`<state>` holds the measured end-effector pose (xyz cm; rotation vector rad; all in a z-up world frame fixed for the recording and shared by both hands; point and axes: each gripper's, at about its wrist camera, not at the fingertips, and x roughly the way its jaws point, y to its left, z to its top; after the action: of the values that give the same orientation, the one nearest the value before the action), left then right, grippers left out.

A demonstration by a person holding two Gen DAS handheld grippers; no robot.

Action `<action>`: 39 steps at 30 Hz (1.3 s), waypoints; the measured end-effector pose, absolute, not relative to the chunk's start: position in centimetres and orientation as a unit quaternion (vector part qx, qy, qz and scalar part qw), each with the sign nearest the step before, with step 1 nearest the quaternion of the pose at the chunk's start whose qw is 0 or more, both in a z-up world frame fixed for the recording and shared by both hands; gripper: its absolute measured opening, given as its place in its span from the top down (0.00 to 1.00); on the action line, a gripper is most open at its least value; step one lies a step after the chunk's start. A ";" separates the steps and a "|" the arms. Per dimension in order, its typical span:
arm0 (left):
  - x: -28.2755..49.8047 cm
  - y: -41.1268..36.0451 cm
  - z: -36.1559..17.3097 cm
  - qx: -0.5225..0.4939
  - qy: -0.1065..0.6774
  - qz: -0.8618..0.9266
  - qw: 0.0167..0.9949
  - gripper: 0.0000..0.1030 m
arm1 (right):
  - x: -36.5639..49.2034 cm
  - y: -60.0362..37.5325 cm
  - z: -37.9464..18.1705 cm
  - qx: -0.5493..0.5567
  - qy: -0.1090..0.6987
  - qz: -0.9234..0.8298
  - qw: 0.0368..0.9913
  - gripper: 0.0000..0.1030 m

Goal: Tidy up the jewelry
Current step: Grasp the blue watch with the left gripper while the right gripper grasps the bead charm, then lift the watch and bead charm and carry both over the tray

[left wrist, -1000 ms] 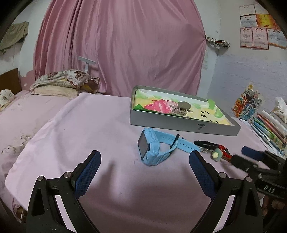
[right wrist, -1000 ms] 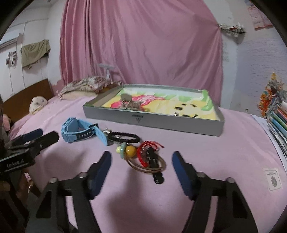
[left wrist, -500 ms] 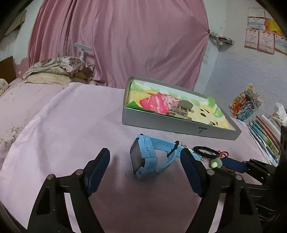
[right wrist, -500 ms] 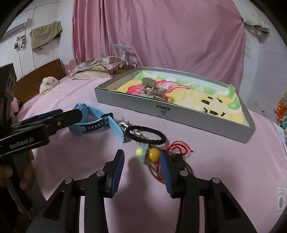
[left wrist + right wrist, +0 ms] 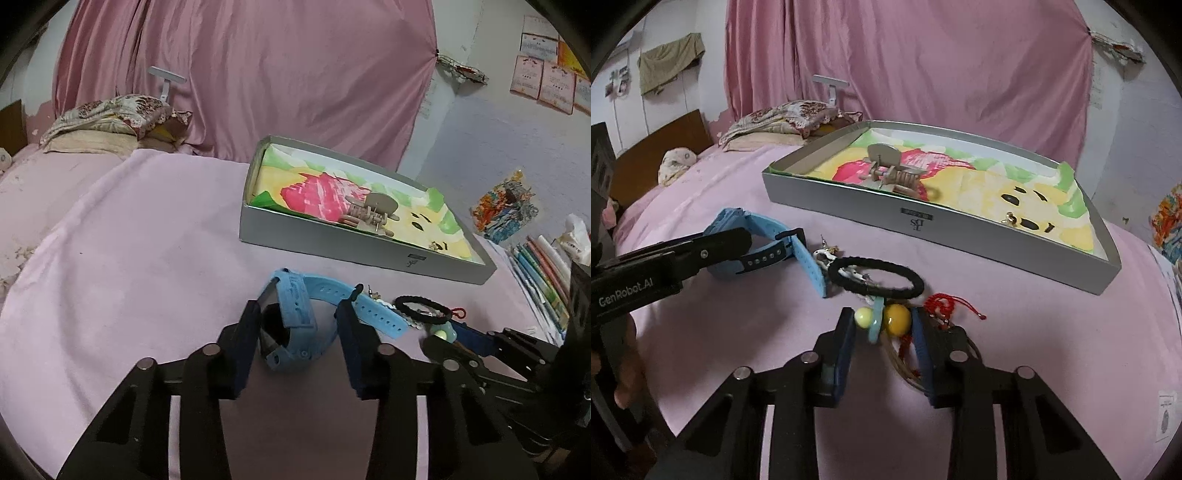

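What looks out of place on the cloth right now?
Most jewelry sits outside the box: the watch, black band and beads lie tangled on the cloth. Only a clip and small earring are inside.

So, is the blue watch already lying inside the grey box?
No, the blue watch lies on the pink cloth in front of the grey box, between the left tongs.

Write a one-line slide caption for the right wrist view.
Right tool closing around bead charm on pink bedspread, grey box behind.
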<state>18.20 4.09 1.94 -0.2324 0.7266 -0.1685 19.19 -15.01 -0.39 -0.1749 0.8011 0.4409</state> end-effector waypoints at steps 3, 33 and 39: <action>18.0 4.3 2.0 -0.113 0.353 -0.078 0.925 0.82 | 18.6 -15.7 -0.4 -0.065 0.379 0.222 0.896 0.72; 14.9 2.8 2.3 -0.108 0.335 -0.080 0.932 0.86 | 13.5 -17.4 0.7 -0.126 0.331 0.233 0.905 0.72; 14.9 2.5 2.3 -0.106 0.337 -0.087 0.932 0.86 | 14.2 -18.7 2.6 -0.115 0.312 0.235 0.914 0.72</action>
<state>14.93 2.47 2.34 -0.2170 0.6892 -0.1784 14.18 -18.72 2.59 -0.2370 0.6418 0.4836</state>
